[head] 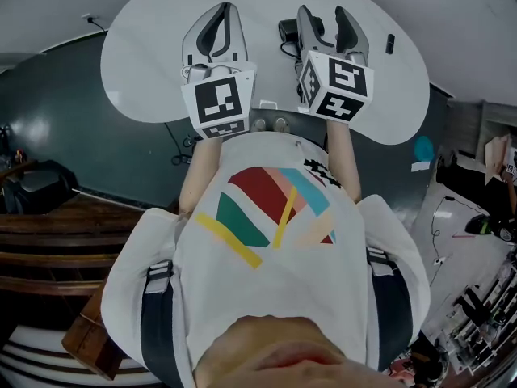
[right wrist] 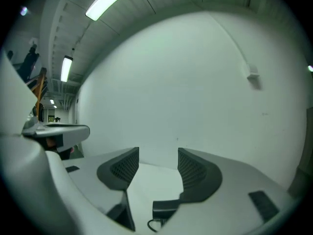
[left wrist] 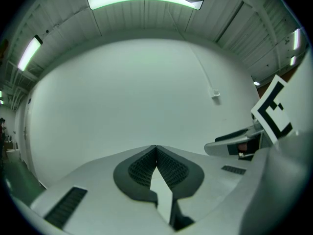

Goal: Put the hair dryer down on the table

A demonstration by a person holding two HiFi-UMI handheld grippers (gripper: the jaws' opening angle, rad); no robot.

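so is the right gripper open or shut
Open. The right gripper has its pads well apart, with white table showing between them.

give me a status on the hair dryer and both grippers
Left gripper shut, empty. Right gripper open, empty. Likely the hair dryer, dark and corded, lies on the table by the right gripper. Nothing in the way.

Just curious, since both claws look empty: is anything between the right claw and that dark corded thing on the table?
Nothing visible does. The dark corded object, possibly the hair dryer, lies on the white table right beside the right gripper, whose jaws are apart and empty. The left gripper is shut.
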